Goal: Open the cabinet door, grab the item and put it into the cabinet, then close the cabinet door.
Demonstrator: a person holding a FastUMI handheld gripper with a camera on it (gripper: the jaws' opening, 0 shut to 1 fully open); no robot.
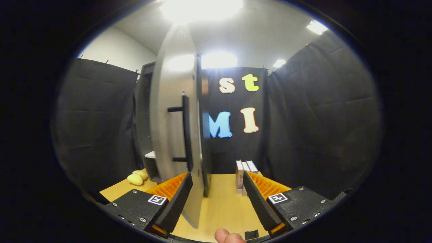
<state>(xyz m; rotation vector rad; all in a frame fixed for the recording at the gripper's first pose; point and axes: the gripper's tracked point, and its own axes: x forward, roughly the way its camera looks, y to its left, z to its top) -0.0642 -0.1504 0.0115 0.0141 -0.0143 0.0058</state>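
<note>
The grey cabinet door (170, 111) stands swung open, edge toward me, with its black vertical handle (186, 131) just above my left finger. The dark cabinet body (145, 118) lies behind the door, a white shelf edge (151, 154) showing inside. Upright white boxes (243, 175) stand on the wooden table (221, 202) just beyond my right finger. My gripper (217, 189) is open, with nothing between its fingers; the door's lower edge reaches down beside the left finger (177, 202).
A yellow soft item (137, 177) lies on the table left of the cabinet's foot. Black cloth walls close in on the left, back and right. A fingertip of the person's hand (225, 236) shows at the near edge.
</note>
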